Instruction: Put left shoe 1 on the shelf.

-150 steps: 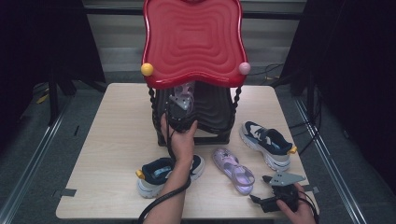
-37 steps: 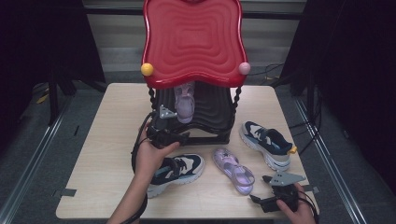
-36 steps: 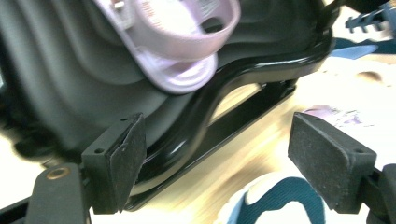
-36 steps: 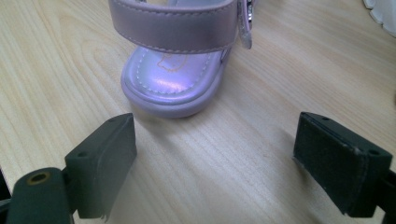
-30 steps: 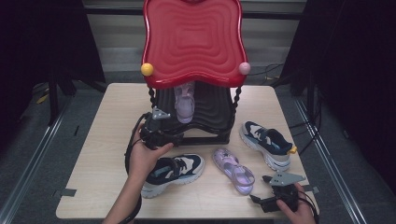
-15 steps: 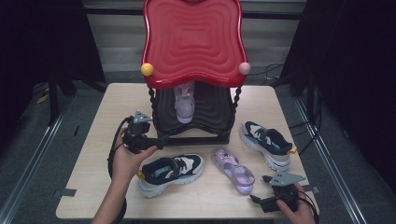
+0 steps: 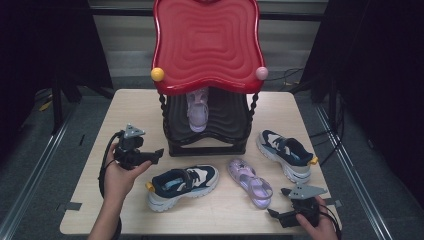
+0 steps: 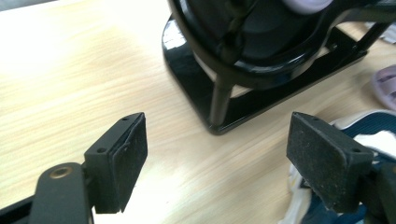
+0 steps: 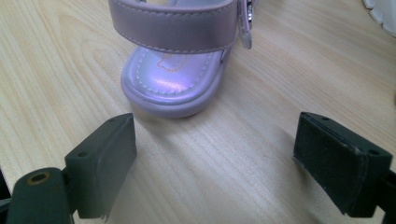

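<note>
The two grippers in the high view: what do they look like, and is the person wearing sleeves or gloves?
Both are black handheld tools. The left gripper and the right gripper each carry a grey three-cornered plate on top and trail a black cable. In the gripper views, each has two black jaws with flat, rough rectangular pads fixed by small screws. No sleeves or gloves are visible on the forearms and hands.

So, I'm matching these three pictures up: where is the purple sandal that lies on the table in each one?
High view: purple sandal lies front of centre, between the two sneakers.
Left gripper view: a purple edge at the far right, probably this sandal.
Right gripper view: its heel end at top centre, just beyond the open jaws.
Shared landmark: the pale wooden table.
</note>
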A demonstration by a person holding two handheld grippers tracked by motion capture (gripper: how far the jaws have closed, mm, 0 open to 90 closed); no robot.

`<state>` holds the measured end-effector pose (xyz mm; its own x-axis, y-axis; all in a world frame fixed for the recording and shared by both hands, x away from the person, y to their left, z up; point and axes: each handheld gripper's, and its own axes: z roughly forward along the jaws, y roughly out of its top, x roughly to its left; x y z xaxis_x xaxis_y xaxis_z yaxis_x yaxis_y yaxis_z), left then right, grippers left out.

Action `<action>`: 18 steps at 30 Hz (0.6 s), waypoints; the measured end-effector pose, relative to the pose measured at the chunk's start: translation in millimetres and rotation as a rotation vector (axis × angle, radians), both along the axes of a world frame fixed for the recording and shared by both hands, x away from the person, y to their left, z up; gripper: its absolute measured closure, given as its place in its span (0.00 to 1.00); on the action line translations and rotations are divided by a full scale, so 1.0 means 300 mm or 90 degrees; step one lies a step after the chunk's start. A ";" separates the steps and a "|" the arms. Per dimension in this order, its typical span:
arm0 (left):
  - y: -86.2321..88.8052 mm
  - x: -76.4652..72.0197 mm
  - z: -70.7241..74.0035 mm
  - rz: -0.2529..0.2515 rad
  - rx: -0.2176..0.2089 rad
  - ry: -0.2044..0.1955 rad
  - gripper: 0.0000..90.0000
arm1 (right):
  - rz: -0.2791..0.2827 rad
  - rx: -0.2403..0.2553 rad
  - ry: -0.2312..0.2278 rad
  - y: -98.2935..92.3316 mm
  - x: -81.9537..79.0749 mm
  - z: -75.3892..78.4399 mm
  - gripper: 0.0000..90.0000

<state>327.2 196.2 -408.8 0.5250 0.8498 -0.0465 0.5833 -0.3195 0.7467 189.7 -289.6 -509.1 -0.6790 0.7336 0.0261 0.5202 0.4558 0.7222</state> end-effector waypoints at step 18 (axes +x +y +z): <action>0.128 -0.007 -0.122 0.067 0.007 0.014 0.23 | 0.000 0.000 0.000 0.000 0.000 0.000 0.14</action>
